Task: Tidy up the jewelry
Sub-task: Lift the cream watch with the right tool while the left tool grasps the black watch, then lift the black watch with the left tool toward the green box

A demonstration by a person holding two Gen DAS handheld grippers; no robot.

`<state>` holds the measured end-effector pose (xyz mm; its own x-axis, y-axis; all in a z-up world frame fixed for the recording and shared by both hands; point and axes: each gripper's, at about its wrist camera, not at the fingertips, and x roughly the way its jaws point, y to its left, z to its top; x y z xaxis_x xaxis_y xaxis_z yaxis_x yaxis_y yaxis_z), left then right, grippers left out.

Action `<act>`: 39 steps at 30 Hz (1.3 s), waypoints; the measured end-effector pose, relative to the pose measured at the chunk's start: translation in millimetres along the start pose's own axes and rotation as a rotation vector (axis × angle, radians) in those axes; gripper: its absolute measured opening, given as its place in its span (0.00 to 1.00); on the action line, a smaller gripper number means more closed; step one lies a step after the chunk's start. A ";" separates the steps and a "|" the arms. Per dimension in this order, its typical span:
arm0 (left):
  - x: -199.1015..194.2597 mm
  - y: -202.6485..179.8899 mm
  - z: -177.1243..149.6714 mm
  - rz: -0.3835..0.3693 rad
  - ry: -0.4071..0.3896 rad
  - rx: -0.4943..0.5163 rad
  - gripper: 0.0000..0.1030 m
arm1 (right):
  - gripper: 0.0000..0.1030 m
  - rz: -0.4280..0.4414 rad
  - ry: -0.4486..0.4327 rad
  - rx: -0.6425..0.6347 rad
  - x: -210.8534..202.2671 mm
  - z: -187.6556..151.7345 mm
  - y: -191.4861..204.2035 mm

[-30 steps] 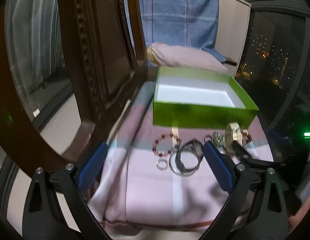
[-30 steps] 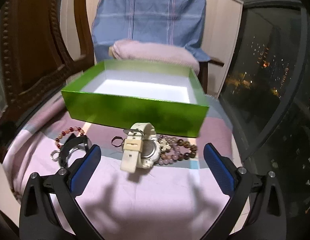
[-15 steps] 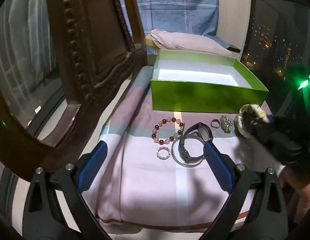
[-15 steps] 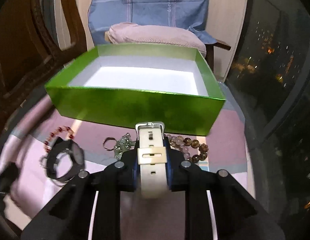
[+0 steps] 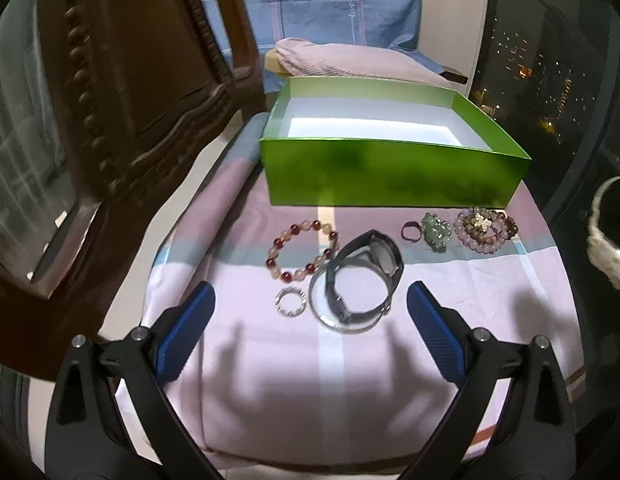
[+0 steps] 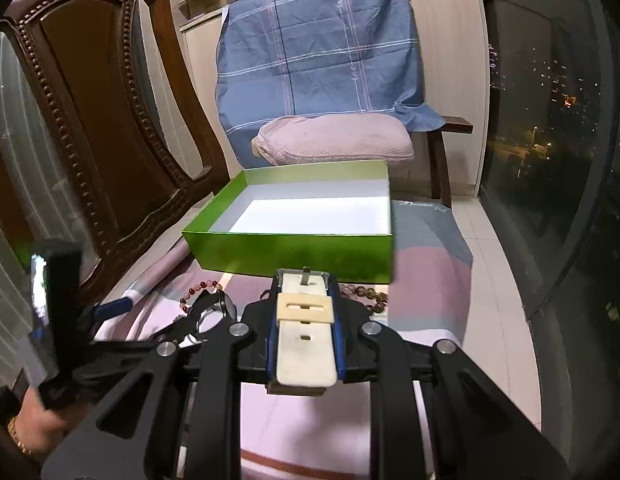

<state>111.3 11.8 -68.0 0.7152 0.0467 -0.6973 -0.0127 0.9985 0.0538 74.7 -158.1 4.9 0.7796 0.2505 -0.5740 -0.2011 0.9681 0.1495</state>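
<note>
My right gripper is shut on the strap of a cream-white watch, held in the air in front of the open green box; the same watch shows at the right edge of the left wrist view. My left gripper stands open above the pink cloth, nothing between its blue pads. Just ahead of it lie a black watch over a clear bangle, a small beaded ring and a red-and-pink bead bracelet. Near the green box lie a dark ring, a green brooch and brown-and-lilac bead bracelets.
A carved wooden chair stands close on the left. Behind the box a pink cushion lies on a chair draped in blue plaid cloth. A dark window runs along the right. A person's hand holds the left tool.
My right gripper closed on the cream-white watch and lifted it off the cloth. My left gripper dropped lower and nearer the jewelry.
</note>
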 end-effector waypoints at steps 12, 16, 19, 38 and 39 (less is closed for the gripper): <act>50.8 -41.7 17.8 0.047 0.070 0.050 0.78 | 0.21 -0.005 0.012 -0.004 -8.0 -7.7 -15.0; 65.4 -33.9 18.6 0.039 0.105 0.003 0.56 | 0.21 -0.002 0.027 -0.019 -5.4 -10.7 -12.2; 63.2 -30.4 21.7 0.027 0.090 -0.014 0.43 | 0.21 -0.004 0.039 -0.033 -3.7 -13.4 -11.4; -52.2 -17.0 35.0 -0.117 -0.197 0.021 0.31 | 0.21 0.020 0.010 -0.025 -5.1 -7.4 1.0; -60.5 -19.2 34.3 -0.117 -0.208 0.035 0.31 | 0.21 0.017 0.009 -0.019 -4.8 -7.3 1.4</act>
<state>92.2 -11.2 -2.3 0.8393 -0.0801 -0.5378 0.1003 0.9949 0.0083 66.3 -158.0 2.0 0.7708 0.2672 -0.5784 -0.2260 0.9634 0.1438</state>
